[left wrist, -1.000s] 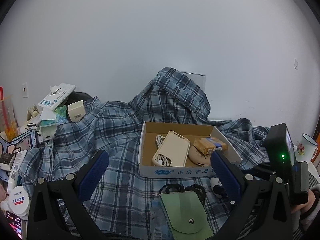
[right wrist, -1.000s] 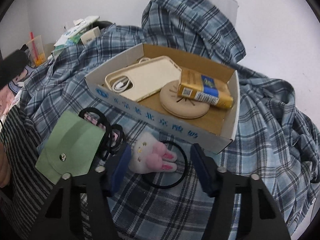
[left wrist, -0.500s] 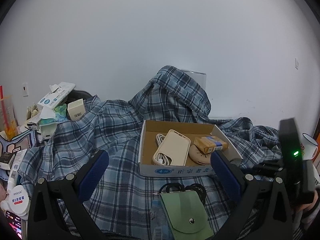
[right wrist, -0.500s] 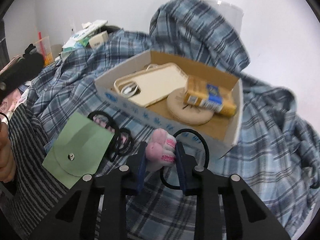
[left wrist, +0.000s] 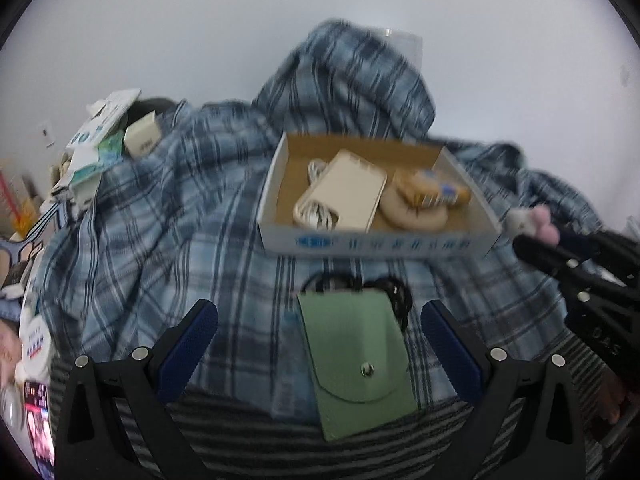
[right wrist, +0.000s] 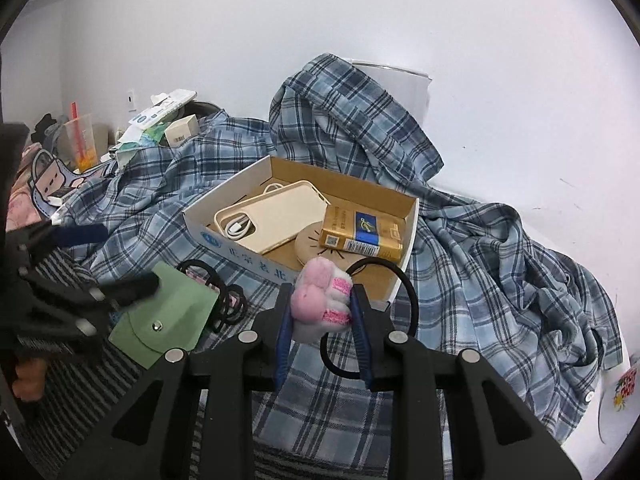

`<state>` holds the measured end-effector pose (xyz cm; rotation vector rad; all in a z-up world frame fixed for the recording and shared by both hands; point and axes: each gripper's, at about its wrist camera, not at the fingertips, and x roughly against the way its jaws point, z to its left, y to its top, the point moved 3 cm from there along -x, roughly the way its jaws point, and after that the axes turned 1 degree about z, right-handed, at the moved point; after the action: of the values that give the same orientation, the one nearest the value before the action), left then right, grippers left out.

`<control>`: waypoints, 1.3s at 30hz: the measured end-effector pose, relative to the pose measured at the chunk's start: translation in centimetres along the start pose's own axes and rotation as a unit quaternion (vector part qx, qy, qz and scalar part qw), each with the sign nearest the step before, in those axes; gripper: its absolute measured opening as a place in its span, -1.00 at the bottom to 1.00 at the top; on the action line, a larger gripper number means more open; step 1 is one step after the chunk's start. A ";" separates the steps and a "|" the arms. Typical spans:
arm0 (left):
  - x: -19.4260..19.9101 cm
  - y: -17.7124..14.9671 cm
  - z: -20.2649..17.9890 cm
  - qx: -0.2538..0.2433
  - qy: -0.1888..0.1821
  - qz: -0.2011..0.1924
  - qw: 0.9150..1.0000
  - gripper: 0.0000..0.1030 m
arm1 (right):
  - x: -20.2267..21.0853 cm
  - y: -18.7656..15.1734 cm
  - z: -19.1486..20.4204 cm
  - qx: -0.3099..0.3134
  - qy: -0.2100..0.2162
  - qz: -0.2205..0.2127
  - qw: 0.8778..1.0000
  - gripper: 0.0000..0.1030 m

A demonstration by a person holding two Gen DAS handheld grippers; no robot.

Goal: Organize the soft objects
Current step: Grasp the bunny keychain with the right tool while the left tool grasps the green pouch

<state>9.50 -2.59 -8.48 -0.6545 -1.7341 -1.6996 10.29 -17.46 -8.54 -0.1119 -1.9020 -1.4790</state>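
Observation:
My right gripper [right wrist: 320, 300] is shut on a pink and white plush bunny hair tie [right wrist: 322, 300], its black elastic loop hanging to the right, held above the plaid cloth just in front of the cardboard box [right wrist: 240, 248]. The bunny [left wrist: 532, 222] also shows at the right of the left wrist view. My left gripper [left wrist: 320, 344] is open and empty, low over a green snap pouch [left wrist: 356, 364] that lies on black hair ties [left wrist: 394, 292]. The box [left wrist: 376, 242] holds a cream phone case, a cable, a round beige disc and a gold packet.
A blue plaid shirt [right wrist: 480, 248] covers the surface and drapes over a white container behind the box. Cartons, tissue packs and a cup [right wrist: 82, 140] clutter the far left. A striped cloth [left wrist: 240, 432] lies near me.
My right gripper closed on the bunny hair tie and lifted it off the cloth. My left gripper moved forward and down, nearer the green pouch.

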 end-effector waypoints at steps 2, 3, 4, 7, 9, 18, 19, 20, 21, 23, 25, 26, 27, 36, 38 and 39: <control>-0.6 -0.4 -0.6 -0.006 0.018 0.014 1.000 1.00 | -0.3 -0.3 0.2 0.005 -0.003 0.000 1.000 -0.49; -0.8 -0.4 -0.9 -0.014 0.025 0.020 0.999 1.00 | -0.5 -0.5 0.3 0.007 -0.002 0.001 1.000 -0.49; -1.2 -0.4 -1.2 -0.026 0.032 0.026 0.999 1.00 | -0.7 -0.7 0.3 0.008 -0.001 0.003 1.000 -0.49; -2.2 -0.3 -1.8 -0.048 0.049 0.047 0.997 1.00 | -1.2 -1.1 0.2 0.005 0.003 0.010 1.000 -0.49; -2.9 -0.2 -2.1 -0.048 0.047 0.062 0.996 1.00 | -1.4 -1.5 0.1 -0.003 -0.002 0.013 1.000 -0.49; -5.4 -0.7 -2.3 -0.060 0.071 0.112 0.989 1.00 | -1.7 -1.8 -0.6 -0.023 -0.005 0.018 1.000 -0.49; -5.5 -0.7 -2.3 -0.060 0.068 0.116 0.989 1.00 | -1.7 -1.8 -0.5 -0.021 -0.005 0.018 1.000 -0.49; -5.6 -0.7 -2.3 -0.060 0.066 0.118 0.989 0.98 | -1.6 -1.8 -0.4 -0.018 -0.005 0.017 1.000 -0.49; -5.6 -0.7 -2.3 -0.061 0.065 0.116 0.989 0.90 | -1.5 -1.8 -0.3 -0.016 -0.006 0.015 1.000 -0.49; -5.5 -0.7 -2.2 -0.061 0.066 0.116 0.989 0.77 | -1.3 -1.8 -0.2 -0.014 -0.006 0.010 1.000 -0.49; -5.5 -0.8 -1.6 -0.060 0.065 0.119 0.989 0.66 | -1.3 -1.8 -0.3 -0.015 -0.006 0.010 1.000 -0.49; -5.4 -0.8 -1.3 -0.059 0.065 0.121 0.989 0.53 | -1.4 -1.8 -0.3 -0.016 -0.006 0.012 1.000 -0.49; -5.4 -0.8 -0.8 -0.058 0.063 0.124 0.989 0.41 | -1.4 -1.8 -0.4 -0.018 -0.005 0.014 1.000 -0.49; -3.9 -0.4 2.5 -0.018 -0.005 0.107 0.994 -0.17 | -1.6 -1.9 -0.5 -0.023 -0.004 0.018 1.000 -0.49; -3.6 -0.4 2.8 -0.013 -0.018 0.095 0.995 -0.29 | -1.6 -1.9 -0.5 -0.024 -0.004 0.019 1.000 -0.49; -3.4 -0.4 2.9 -0.009 -0.026 0.086 0.996 -0.48 | -1.7 -1.9 -0.6 -0.024 -0.003 0.019 1.000 -0.49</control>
<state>11.28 0.54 -11.20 -0.8394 -1.6484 -1.5932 10.99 -18.06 -10.99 -0.1750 -1.8599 -1.5009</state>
